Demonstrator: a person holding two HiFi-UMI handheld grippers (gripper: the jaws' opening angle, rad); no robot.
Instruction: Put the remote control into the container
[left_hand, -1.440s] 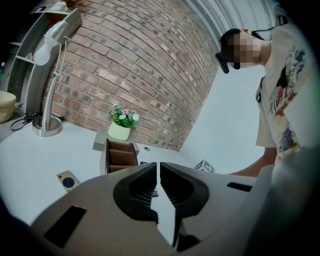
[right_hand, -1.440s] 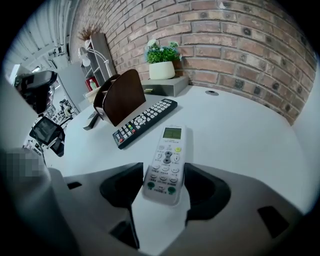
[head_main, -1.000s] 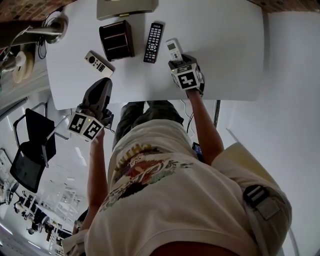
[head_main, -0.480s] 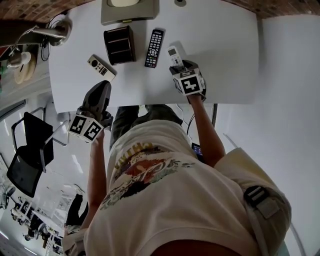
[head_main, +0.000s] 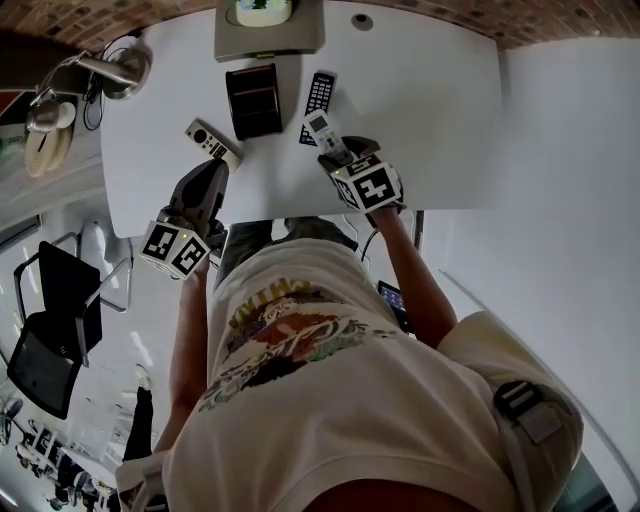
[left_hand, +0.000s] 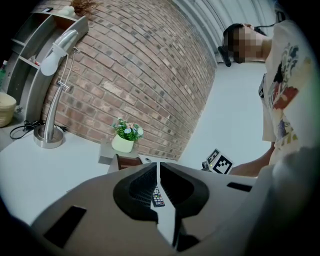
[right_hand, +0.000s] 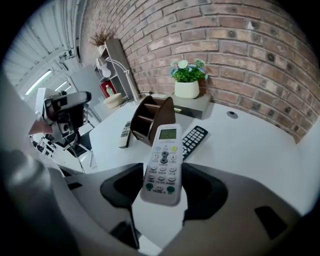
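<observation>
My right gripper (head_main: 337, 157) is shut on a white remote control (head_main: 324, 133) with a small screen, held clear above the white table (head_main: 420, 110). In the right gripper view the white remote (right_hand: 163, 165) sticks up between the pads. The dark brown container (head_main: 253, 100), a slotted holder, stands left of it; the container (right_hand: 152, 120) lies just beyond the held remote. A black remote (head_main: 318, 95) lies partly hidden behind it. My left gripper (head_main: 211, 170) is shut and holds nothing, near the table's front edge, by a grey remote (head_main: 212, 143).
A potted plant (head_main: 262, 10) sits on a grey box (head_main: 268, 38) at the table's back. A silver desk lamp (head_main: 112, 68) stands at the back left. A black chair (head_main: 55, 300) is below the table's left edge. A brick wall (right_hand: 240, 55) backs the table.
My right gripper has risen off the table with the white remote and carried it left, toward the black remote and the container. The left gripper has edged forward slightly.
</observation>
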